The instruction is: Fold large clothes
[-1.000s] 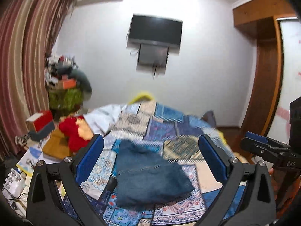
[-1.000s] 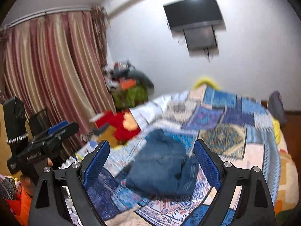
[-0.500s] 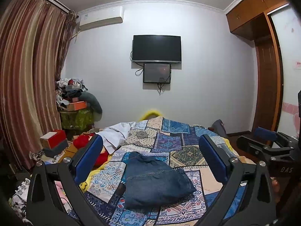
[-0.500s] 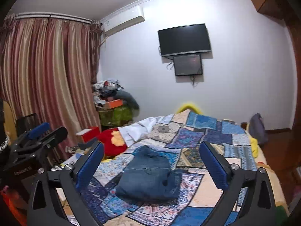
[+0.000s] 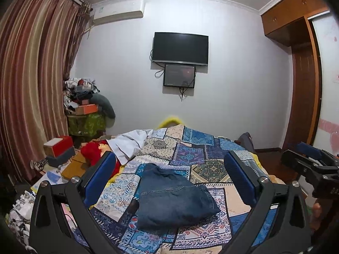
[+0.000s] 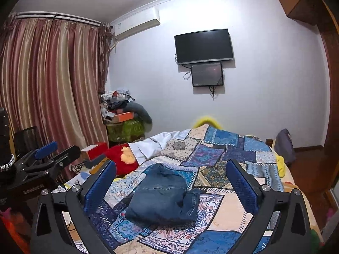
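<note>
Above folded jeans [image 6: 161, 196], right tool [image 6: 169, 182] wide, empty

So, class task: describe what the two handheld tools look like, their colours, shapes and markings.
Both match: the left tool and the right tool have matte black, angular finger frames with silver bolts and textured blue pads. The left tool's side bears white lettering, too blurred to read.
</note>
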{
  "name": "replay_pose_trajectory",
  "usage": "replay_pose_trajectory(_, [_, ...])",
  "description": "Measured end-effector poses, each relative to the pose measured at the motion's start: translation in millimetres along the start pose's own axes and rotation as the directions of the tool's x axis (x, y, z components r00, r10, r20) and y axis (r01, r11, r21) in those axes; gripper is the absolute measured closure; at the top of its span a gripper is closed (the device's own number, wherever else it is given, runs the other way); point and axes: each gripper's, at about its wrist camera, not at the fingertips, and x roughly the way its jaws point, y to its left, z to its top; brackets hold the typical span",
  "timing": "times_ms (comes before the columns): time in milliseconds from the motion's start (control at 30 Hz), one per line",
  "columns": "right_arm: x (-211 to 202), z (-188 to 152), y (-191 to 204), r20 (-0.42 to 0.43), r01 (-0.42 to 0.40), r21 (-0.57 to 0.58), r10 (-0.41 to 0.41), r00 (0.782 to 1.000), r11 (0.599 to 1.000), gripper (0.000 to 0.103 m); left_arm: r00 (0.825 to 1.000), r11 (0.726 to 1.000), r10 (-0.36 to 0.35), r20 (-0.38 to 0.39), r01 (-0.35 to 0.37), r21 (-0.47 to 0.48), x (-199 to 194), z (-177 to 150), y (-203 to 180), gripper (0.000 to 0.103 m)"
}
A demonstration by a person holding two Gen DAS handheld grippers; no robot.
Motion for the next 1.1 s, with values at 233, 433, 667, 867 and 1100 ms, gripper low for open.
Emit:
replay_pose_trajectory(233, [6, 0, 0, -0.014, -0.008, -0.003, 0.008, 1.0, 1.0, 0.0, 1.0, 0.998, -0.002, -0.02, 0.001, -0.059, 5, -1, 13, 0.0])
replay_pose_trajectory(433, [11, 0, -1, -0.018, -0.014, 0.0, 0.014, 1.0, 1.0, 0.0, 0.999, 0.994, -0.001, -0.032, -0.002, -0.107, 5, 0, 23, 0.0])
replay_pose_trajectory(667, [15, -2, 0, -0.026, -0.017, 0.003, 0.017, 1.0, 1.0, 0.0, 0.999, 0.994, 0.006, -0.035, -0.009, -0.104, 4, -1, 24, 0.0])
replay_pose_trajectory(867, [18, -4, 1, -0.024, -0.017, 0.006, 0.017, 1.0, 1.0, 0.0, 0.999, 0.996, 0.002, -0.034, -0.005, -0.09, 4, -2, 22, 0.0])
replay_pose_trajectory(1100, [19, -4, 3, -0.025, -0.015, 0.006, 0.015, 1.0, 1.0, 0.0, 1.0, 0.997, -0.001, -0.031, -0.002, -0.08, 4, -2, 20, 0.0])
